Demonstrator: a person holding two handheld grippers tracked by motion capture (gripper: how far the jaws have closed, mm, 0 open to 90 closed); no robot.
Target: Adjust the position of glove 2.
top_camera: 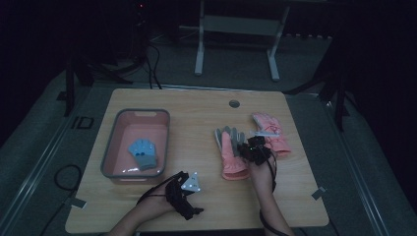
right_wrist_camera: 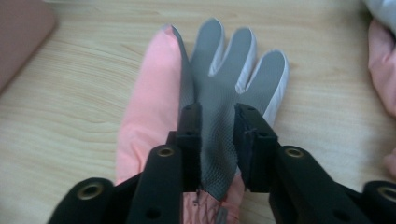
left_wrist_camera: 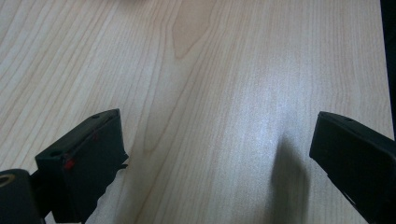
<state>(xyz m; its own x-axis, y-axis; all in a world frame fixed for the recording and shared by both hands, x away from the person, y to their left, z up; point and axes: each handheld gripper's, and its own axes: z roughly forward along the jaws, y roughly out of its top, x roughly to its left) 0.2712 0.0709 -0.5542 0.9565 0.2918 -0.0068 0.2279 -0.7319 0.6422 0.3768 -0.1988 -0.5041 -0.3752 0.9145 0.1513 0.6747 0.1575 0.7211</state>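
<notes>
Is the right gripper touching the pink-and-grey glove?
Touching. The right gripper view shows the right gripper with both jaws pinching a fold of the glove's grey palm fabric.

Blue glove (top_camera: 143,153) in pink bin (top_camera: 110,147)

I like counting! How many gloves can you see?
3: a blue glove in the bin, a pink-grey glove pinched by the right gripper, and a pink glove beside it.
</notes>
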